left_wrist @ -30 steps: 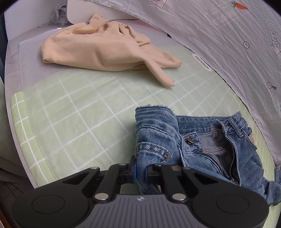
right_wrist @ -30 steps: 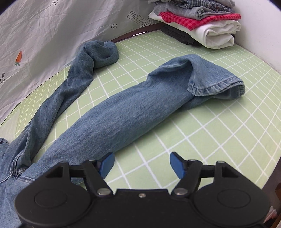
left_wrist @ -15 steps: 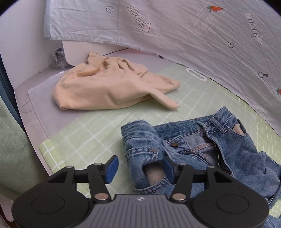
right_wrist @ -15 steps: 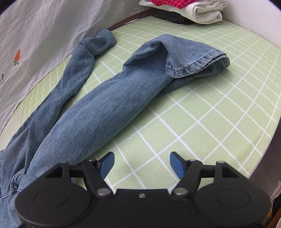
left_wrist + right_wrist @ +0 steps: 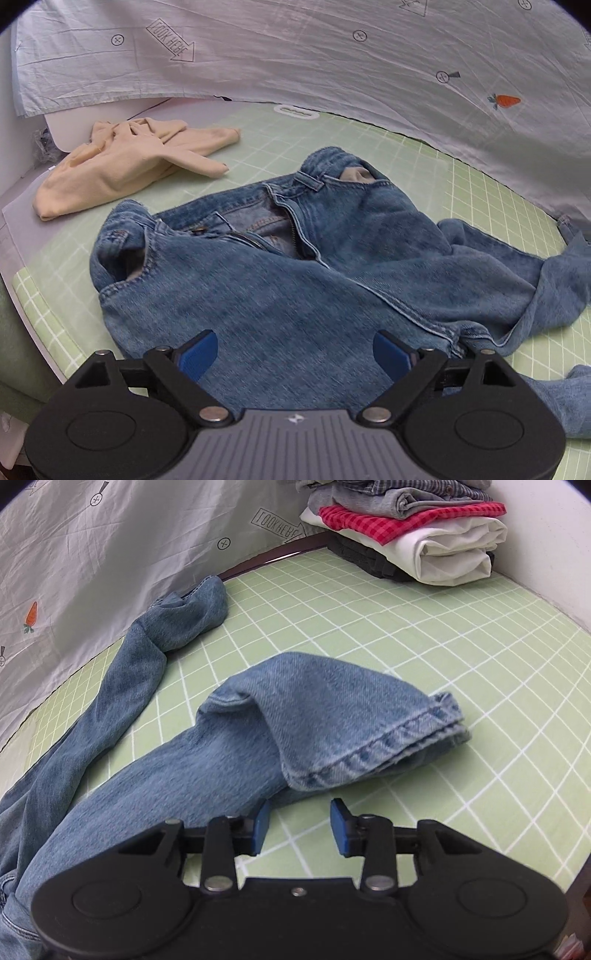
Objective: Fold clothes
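A pair of blue jeans (image 5: 295,266) lies on the green grid mat (image 5: 480,192), waist end open with the fly undone. My left gripper (image 5: 293,354) hovers over the upper thigh below the waistband, its jaws opening wide; denim lies beneath them but the pads (image 5: 195,354) do not press it. In the right wrist view the near jeans leg (image 5: 314,723) is folded back on itself at the hem. My right gripper (image 5: 301,827) sits just short of that fold, jaws closing, with only mat between them. The far leg (image 5: 140,672) runs along the sheet.
A crumpled beige garment (image 5: 129,166) lies at the mat's far left end. A white printed sheet (image 5: 332,55) hangs along the back. A stack of folded clothes (image 5: 424,528) sits in the far right corner. The mat's near edge (image 5: 546,867) drops off at the right.
My left gripper let go of the waistband, opened wide and pulled back over the thigh; the waist now lies spread out. My right gripper moved up to the folded hem and its jaws narrowed.
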A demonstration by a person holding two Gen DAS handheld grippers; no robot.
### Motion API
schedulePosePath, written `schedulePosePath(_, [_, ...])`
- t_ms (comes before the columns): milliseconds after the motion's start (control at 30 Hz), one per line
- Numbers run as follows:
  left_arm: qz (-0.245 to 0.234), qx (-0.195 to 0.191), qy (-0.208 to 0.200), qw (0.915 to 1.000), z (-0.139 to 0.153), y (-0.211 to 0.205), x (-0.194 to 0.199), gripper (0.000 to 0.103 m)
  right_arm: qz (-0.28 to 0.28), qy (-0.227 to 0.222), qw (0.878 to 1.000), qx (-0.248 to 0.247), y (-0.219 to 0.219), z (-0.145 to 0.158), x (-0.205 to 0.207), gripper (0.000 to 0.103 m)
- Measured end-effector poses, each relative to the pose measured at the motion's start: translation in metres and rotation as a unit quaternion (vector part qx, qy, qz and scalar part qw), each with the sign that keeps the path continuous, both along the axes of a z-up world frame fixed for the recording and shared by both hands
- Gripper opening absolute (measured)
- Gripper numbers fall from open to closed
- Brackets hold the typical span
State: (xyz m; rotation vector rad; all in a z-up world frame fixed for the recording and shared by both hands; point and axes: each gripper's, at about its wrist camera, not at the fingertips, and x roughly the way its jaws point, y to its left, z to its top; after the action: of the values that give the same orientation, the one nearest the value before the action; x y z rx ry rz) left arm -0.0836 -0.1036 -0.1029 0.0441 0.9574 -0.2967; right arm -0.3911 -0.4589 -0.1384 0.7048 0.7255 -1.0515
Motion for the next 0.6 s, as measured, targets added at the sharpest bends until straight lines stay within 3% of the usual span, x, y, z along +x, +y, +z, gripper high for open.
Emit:
schedulePosePath(367, [0.072,-0.011,0.051,0.9960,-0.023,-0.048,0.004,0.091,0.077,0.006,0.995,-0.058,-0.103,0.007,0.020,0.038])
schedulePosePath(600, [0.080,0.024,0.095,0.9920,-0.036,-0.066,0.018,0.093,0.054,-0.040,0.997,-0.025,-0.140,0.006,0.029,0.043])
